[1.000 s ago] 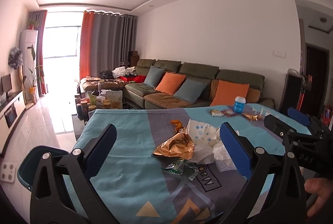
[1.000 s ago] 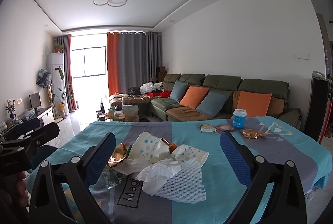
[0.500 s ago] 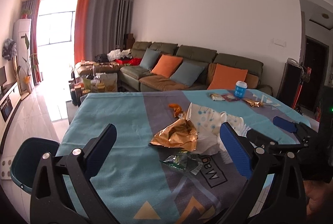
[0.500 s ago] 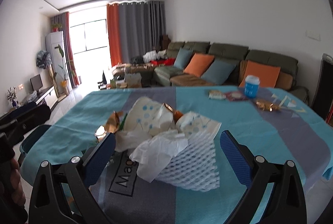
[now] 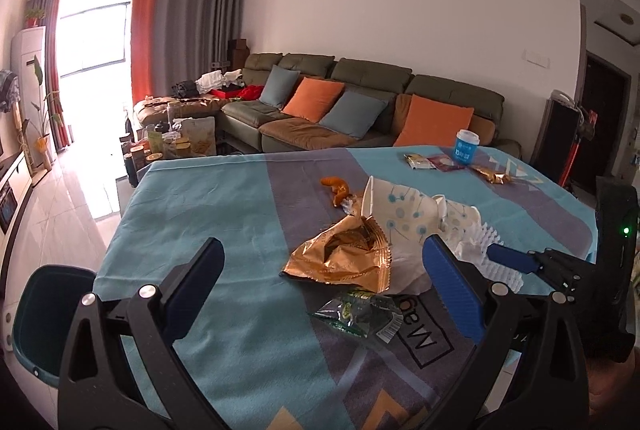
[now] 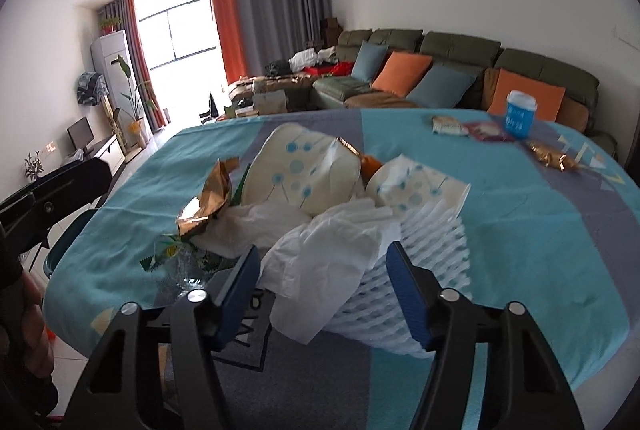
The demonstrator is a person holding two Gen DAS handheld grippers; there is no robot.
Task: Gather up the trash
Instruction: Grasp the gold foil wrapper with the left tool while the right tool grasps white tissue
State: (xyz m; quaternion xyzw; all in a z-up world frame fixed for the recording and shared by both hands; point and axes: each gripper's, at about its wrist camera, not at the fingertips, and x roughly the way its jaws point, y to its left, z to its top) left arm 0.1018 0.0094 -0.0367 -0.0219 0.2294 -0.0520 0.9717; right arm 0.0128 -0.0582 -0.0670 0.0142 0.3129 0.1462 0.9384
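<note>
Your left gripper stands wide above the gold wrapper; your right gripper is closing around crumpled white paper, pads not yet pressing

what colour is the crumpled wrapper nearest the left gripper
Shiny gold, copper-toned in its folds; the crumpled wrapper shows best in the left wrist view.

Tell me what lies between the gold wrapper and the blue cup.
In the left wrist view, patterned paper plates and an orange snack piece lie between the gold wrapper and the blue cup, then bare cloth.
</note>
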